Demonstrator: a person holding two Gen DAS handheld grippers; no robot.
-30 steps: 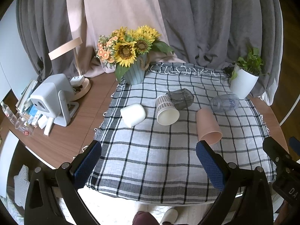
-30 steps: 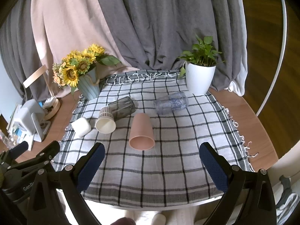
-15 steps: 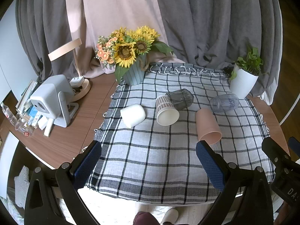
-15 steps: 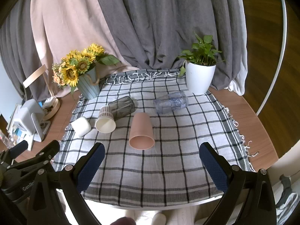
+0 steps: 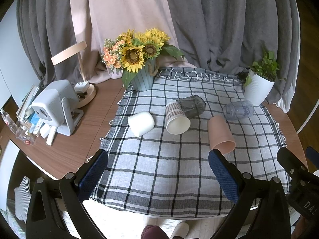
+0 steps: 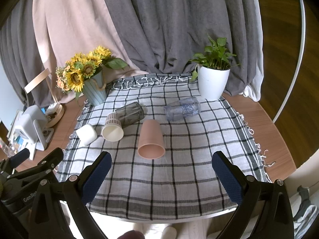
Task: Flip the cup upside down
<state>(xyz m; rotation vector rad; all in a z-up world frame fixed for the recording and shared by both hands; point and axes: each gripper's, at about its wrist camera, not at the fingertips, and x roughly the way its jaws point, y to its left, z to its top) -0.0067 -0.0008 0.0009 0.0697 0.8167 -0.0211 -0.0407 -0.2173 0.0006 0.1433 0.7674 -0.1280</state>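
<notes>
Several cups lie on their sides on a checked cloth (image 5: 169, 169): a white cup (image 5: 141, 123) (image 6: 86, 134), a patterned paper cup (image 5: 176, 118) (image 6: 112, 127), a dark glass (image 5: 192, 106) (image 6: 130, 112), a pink cup (image 5: 220, 136) (image 6: 151, 139) and a clear tumbler (image 5: 238, 110) (image 6: 182, 108). My left gripper (image 5: 157, 171) is open and empty over the cloth's near edge. My right gripper (image 6: 160, 174) is open and empty, just short of the pink cup's mouth.
A sunflower vase (image 5: 142, 77) (image 6: 94, 89) stands at the cloth's back left, a white plant pot (image 5: 258, 89) (image 6: 213, 83) at the back right. A projector (image 5: 55, 107), a lamp (image 5: 79, 67) and clutter sit left on the wooden table (image 5: 65, 145). Curtains hang behind.
</notes>
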